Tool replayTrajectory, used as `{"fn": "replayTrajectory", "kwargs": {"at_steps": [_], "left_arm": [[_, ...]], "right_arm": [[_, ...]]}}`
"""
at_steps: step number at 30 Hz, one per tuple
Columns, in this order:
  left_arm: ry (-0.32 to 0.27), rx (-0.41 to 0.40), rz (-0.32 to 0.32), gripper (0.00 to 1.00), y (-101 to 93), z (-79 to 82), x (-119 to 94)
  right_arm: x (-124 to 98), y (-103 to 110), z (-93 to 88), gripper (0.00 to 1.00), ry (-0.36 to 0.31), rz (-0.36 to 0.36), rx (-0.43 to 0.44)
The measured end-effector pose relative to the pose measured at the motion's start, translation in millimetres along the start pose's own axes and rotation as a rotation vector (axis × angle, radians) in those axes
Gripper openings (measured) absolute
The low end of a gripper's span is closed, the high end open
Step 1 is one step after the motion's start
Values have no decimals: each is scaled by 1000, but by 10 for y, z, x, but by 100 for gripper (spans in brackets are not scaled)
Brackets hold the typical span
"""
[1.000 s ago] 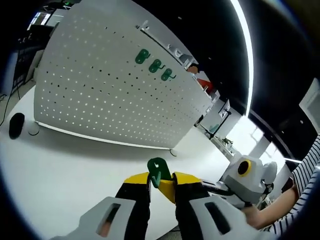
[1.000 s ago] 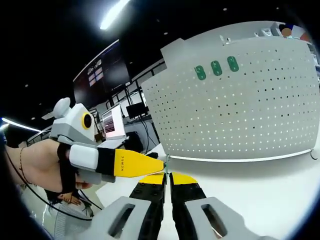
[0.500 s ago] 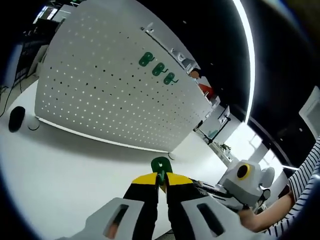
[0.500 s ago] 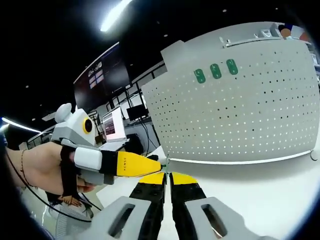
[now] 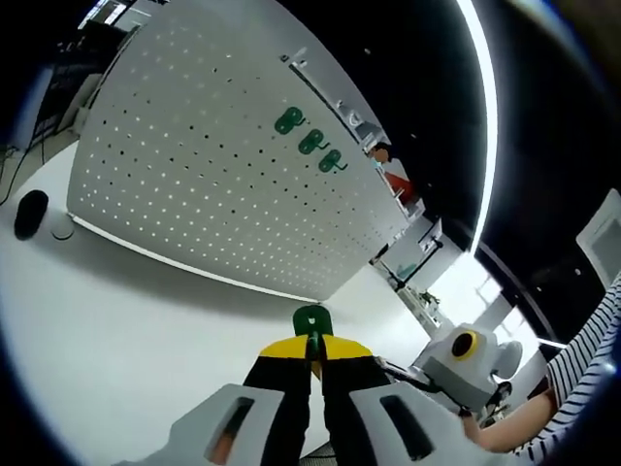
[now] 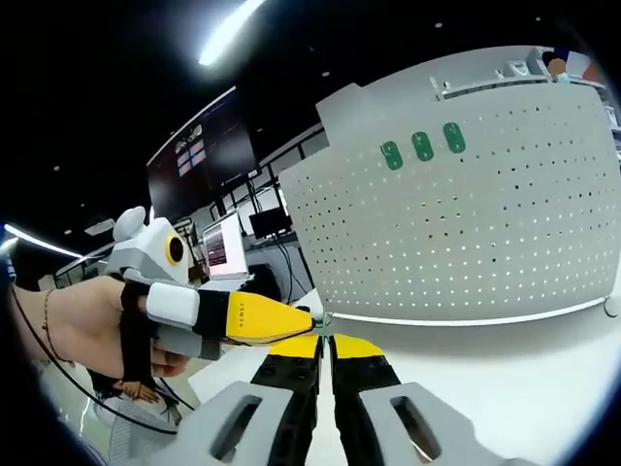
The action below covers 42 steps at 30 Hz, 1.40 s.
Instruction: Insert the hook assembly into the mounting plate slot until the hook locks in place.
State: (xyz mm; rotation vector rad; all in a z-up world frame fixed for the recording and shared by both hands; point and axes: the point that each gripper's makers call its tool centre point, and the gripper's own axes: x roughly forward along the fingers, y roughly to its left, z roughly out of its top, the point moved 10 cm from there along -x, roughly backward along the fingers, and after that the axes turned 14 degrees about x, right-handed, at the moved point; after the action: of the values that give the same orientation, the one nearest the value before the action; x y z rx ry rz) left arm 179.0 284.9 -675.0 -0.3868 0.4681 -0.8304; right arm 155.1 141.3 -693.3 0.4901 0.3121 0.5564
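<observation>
Moved: left gripper (image 5: 312,351), once spread, has pressed onto green hook (image 5: 311,321)
Right gripper (image 6: 324,342): pressed together, empty
Ahead: pegboard (image 5: 204,175), three hooks (image 5: 309,143), unobstructed

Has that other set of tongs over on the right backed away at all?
Yes. The right tongs slid back from the left tongs' tips, which grip the green hook.

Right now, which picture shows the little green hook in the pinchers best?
The left gripper view. There the green hook sticks up from the shut left gripper, facing the camera. In the right gripper view the left gripper comes in sideways and just a sliver of green peeks past its tip.
</observation>
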Motion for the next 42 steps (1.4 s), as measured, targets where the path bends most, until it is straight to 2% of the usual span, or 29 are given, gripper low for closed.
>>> {"fn": "replayTrajectory", "kwargs": {"at_steps": [1, 2, 5, 10, 13, 15, 18, 22, 26, 32, 34, 37, 40, 42], "left_arm": [[0, 2, 0, 1, -3, -2, 0], [9, 47, -7, 1, -3, -9, -1], [37, 97, 3, 1, -29, 0, 7], [51, 137, 20, 1, -80, 11, 38], [85, 254, 71, 1, -89, 32, 46], [98, 298, 96, 1, -83, 44, 45], [71, 298, 118, 1, -75, 85, 28], [66, 340, 161, 1, -49, 117, -9], [48, 356, 212, 1, -1, 146, -43], [20, 434, 291, 1, 5, 224, -96], [10, 468, 308, 1, -19, 237, -101], [-21, 530, 353, 1, -31, 271, -122], [-58, 545, 387, 1, -31, 313, -152], [-73, 555, 404, 1, -21, 336, -160]], "right_arm": [[-3, 1, 1, 1, 2, 0, -4], [-7, 0, 0, 1, 10, -1, -16], [-17, -5, -17, 2, 20, 1, -25], [-36, -29, 7, 3, 44, -6, -49], [-53, -39, 47, 3, 57, 0, -59], [-78, -38, 90, 3, 52, 6, -63], [-135, -27, 150, 4, 38, 13, -62], [-225, -36, 180, 9, 48, 14, -87], [-358, -134, 138, 16, 85, -32, -129], [-617, -330, 22, 22, 134, -118, -185], [-685, -383, -7, 27, 147, -153, -188], [-808, -465, -28, 29, 160, -218, -239], [-894, -535, -48, 34, 171, -283, -273], [-909, -567, -79, 37, 181, -300, -281]]}}
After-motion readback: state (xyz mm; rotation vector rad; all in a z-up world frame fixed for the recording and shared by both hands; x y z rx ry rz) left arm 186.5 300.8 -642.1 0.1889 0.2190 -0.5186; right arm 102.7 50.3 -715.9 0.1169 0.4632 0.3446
